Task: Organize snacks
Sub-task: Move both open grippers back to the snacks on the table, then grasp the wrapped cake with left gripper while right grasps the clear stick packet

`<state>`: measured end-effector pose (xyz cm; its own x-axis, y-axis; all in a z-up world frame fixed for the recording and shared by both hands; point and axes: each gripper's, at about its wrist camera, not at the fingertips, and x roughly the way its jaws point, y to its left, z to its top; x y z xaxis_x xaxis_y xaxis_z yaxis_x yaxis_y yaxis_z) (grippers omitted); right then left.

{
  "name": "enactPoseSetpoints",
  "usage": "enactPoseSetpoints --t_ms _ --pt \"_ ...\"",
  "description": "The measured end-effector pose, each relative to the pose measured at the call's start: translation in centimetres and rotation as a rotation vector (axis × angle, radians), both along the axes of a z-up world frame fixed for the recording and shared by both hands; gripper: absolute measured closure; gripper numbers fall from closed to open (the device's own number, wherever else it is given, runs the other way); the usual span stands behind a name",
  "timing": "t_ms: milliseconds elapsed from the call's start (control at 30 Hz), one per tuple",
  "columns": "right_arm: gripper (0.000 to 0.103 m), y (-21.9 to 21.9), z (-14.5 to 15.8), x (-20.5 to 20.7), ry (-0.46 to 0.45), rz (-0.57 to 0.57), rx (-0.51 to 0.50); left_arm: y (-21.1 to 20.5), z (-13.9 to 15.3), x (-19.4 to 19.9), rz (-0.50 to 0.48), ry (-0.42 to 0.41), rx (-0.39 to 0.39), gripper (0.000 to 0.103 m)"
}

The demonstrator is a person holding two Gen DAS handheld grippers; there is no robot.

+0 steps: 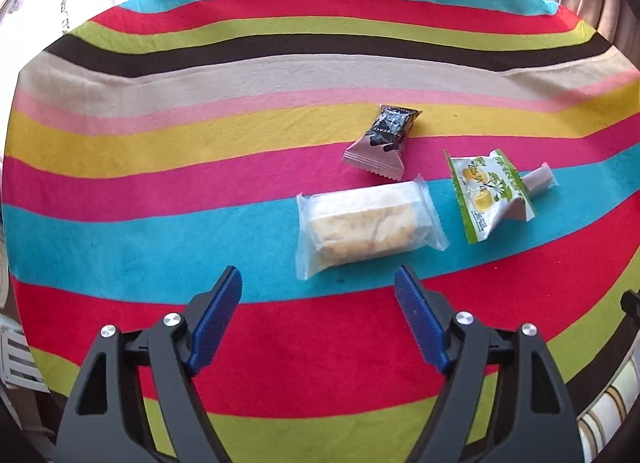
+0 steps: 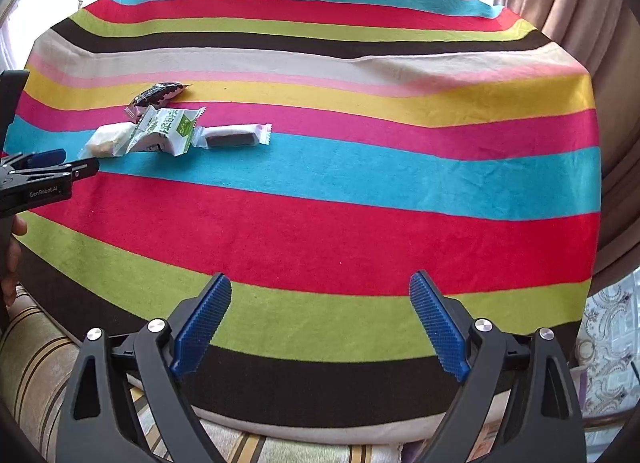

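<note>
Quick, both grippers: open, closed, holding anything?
Left gripper: open, empty, just short of the clear-wrapped pastry.
Right gripper: open, empty.

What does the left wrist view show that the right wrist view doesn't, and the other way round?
Only the left wrist view: the left gripper head-on, open and empty, and the clear pastry pack in full.
Only the right wrist view: the right gripper, open and empty, the brown bar in full, and a hand at the left edge.
Both: the striped cloth, the dark packet and the green packet.
</note>
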<state>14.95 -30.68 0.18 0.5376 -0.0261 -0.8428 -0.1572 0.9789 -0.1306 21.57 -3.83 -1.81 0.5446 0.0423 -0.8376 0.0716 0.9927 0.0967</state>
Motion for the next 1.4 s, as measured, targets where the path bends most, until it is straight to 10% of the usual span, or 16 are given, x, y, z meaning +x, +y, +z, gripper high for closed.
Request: enactPoseSetpoints --t_ms 333,633,1100,1400 --pt "0.015 3.4 0.0 4.8 -0.033 0.130 -0.086 -1.3 -0.3 2.7 -0.124 -0.061 0.096 0.021" --pt "0.015 6.4 -0.1 9.2 -0.041 0.330 -0.154 -1.0 -0.6 3.9 -0.177 -0.053 0.007 0.022" --pt "0.016 7.9 -1.8 13.4 0.038 0.515 -0.109 -0.4 -0.6 3.0 -0.185 -0.021 -0.132 0.059" --pt "0.061 7.6 -1.8 12.5 0.111 0.520 0.066 -0.1 -0.6 1.9 -0.140 -0.011 -0.171 0.060"
